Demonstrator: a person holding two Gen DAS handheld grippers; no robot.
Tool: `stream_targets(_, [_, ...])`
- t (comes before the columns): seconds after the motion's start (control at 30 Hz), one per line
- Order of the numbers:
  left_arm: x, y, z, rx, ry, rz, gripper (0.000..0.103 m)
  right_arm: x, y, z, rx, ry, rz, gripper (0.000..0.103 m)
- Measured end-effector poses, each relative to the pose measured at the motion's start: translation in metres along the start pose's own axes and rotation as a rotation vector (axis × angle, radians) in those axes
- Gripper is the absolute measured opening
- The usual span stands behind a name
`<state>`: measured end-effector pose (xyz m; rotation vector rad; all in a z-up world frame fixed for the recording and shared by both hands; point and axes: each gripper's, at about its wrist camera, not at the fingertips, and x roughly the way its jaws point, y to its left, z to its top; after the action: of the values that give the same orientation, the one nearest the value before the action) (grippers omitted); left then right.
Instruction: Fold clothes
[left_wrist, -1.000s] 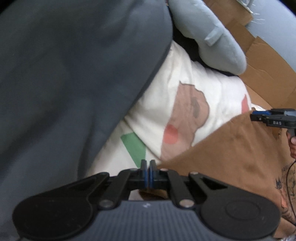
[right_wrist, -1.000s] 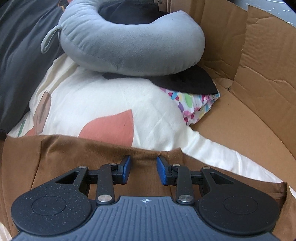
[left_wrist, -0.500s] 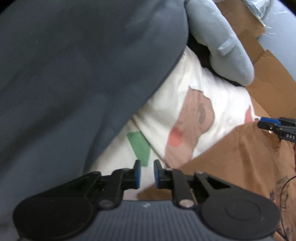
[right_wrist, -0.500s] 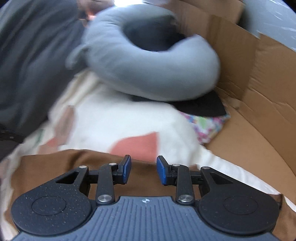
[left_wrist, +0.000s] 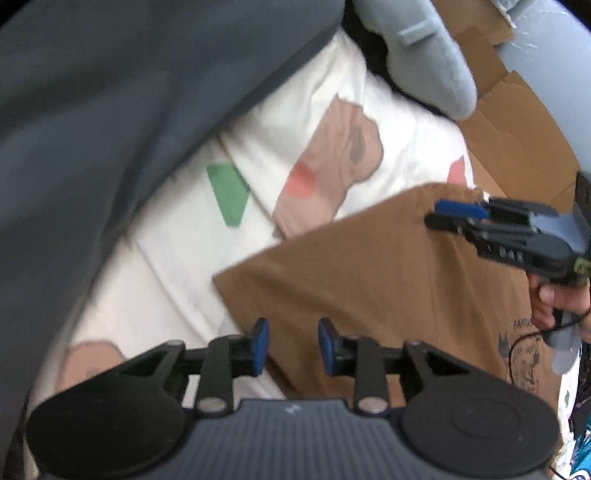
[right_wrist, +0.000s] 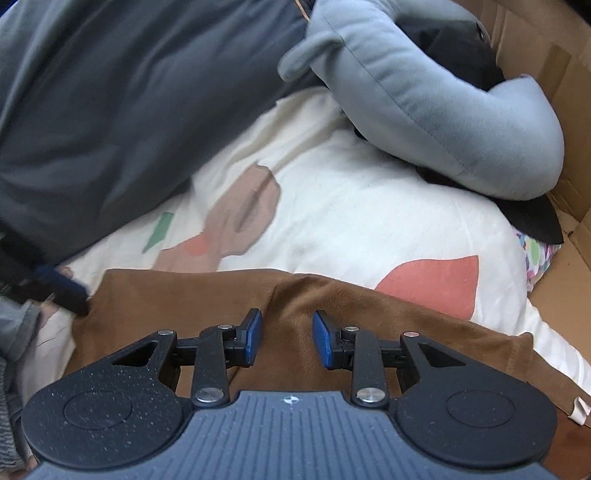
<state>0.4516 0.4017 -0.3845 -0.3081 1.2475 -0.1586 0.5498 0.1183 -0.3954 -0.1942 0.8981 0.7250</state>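
Note:
A brown shirt (left_wrist: 388, 280) lies folded and flat on white bedding (left_wrist: 177, 266) printed with pink, tan and green shapes. My left gripper (left_wrist: 293, 347) hovers over the shirt's near left corner. Its jaws are opening, and the pads press on nothing. Over the shirt's far edge (right_wrist: 184, 299) my right gripper (right_wrist: 286, 339) stands open, with only cloth below the gap. In the left wrist view the right gripper (left_wrist: 454, 214) shows side-on at the shirt's far right corner, a person's hand (left_wrist: 550, 302) behind it. The left gripper's blurred tip (right_wrist: 64, 291) shows at the shirt's left corner.
A large dark grey cloth (right_wrist: 129, 92) covers the left side. A grey neck pillow (right_wrist: 424, 96) lies at the back on a black item (right_wrist: 532, 218) and a colourful spotted cloth (right_wrist: 537, 254). Cardboard walls (right_wrist: 546, 55) close off the right.
My left gripper was shut on the brown shirt's corner; it has opened and let go, and the shirt lies flat. The right gripper has swung left along the shirt's far edge, still open.

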Motion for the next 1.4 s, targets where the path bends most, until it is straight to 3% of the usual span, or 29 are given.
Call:
stream_targets(0.23, [0.006,0.005,-0.018,-0.065,0.028,-0.028,0.031,0.016,-0.001,0.009,0.02,-0.018,-0.011,0.036])
stream_targets(0.3, [0.01,0.006,-0.019,-0.077,0.03,-0.022,0.022,0.016,0.0,0.009,0.022,-0.023,-0.014,0.036])
stream_targets(0.33, [0.011,0.006,-0.02,-0.084,0.03,-0.021,0.007,0.016,0.0,0.009,0.023,-0.025,-0.016,0.036])
stream_targets(0.37, [0.012,0.006,-0.02,-0.084,0.031,-0.02,0.003,0.016,0.001,0.009,0.024,-0.027,-0.017,0.036])
stream_targets(0.63, [0.006,0.009,-0.023,-0.066,0.019,0.09,0.002,-0.02,-0.001,0.011,-0.062,-0.004,0.033,0.037])
stream_targets(0.7, [0.008,0.008,-0.026,-0.076,0.037,0.087,0.003,-0.036,-0.003,0.01,-0.099,0.001,0.044,0.037])
stream_targets(0.9, [-0.005,-0.005,-0.034,-0.106,0.007,0.107,0.022,-0.092,-0.027,-0.004,-0.13,-0.005,0.024,0.038])
stream_targets(0.97, [-0.009,-0.011,-0.037,-0.116,0.011,0.103,0.037,-0.111,-0.039,-0.012,-0.129,0.0,0.005,0.038])
stream_targets(1.03, [-0.01,-0.019,-0.043,-0.11,0.023,0.103,0.041,-0.131,-0.052,-0.021,-0.123,0.001,-0.024,0.038])
stream_targets(1.4, [0.011,-0.049,-0.08,-0.081,0.111,0.127,0.041,-0.239,-0.121,-0.118,0.014,0.079,-0.183,0.038])
